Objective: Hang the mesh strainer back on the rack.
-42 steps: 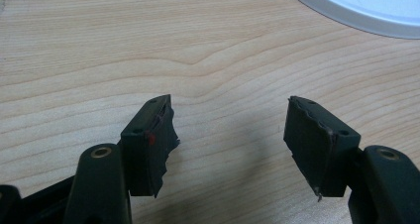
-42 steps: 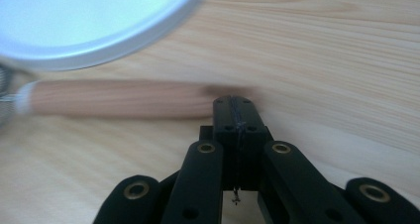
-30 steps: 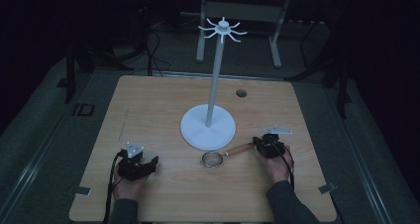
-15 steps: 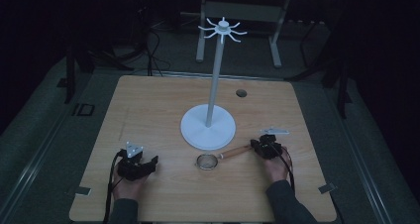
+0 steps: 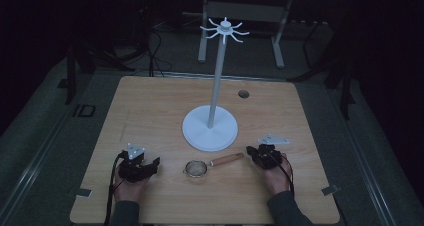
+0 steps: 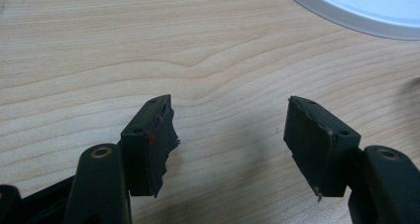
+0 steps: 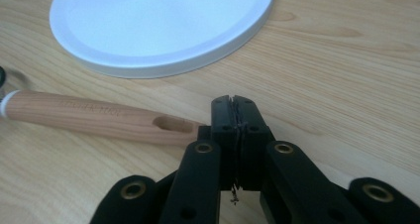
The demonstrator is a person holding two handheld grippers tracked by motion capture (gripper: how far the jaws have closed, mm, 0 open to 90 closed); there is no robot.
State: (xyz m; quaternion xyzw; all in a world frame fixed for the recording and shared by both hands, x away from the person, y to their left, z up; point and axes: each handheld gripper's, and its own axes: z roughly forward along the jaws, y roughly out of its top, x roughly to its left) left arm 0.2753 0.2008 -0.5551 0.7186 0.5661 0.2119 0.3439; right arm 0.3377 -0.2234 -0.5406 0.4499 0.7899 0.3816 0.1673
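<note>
Two grippers sit low at the near edge of the tabletop (image 5: pixel 150 101). Left gripper (image 6: pixel 230 135) is spread over bare wood. Right gripper (image 7: pixel 233 116) is pressed together, pinching nothing, beside the strainer (image 5: pixel 212 165) handle's end. Farther off, mid-tabletop, stands the white stand (image 5: pixel 210 128).

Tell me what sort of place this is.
Probably a lab or recording setup, not a home: a lone wooden table in a dark room, cables on the floor behind it, a metal frame further back, and hand-held grippers on the tabletop.
</note>
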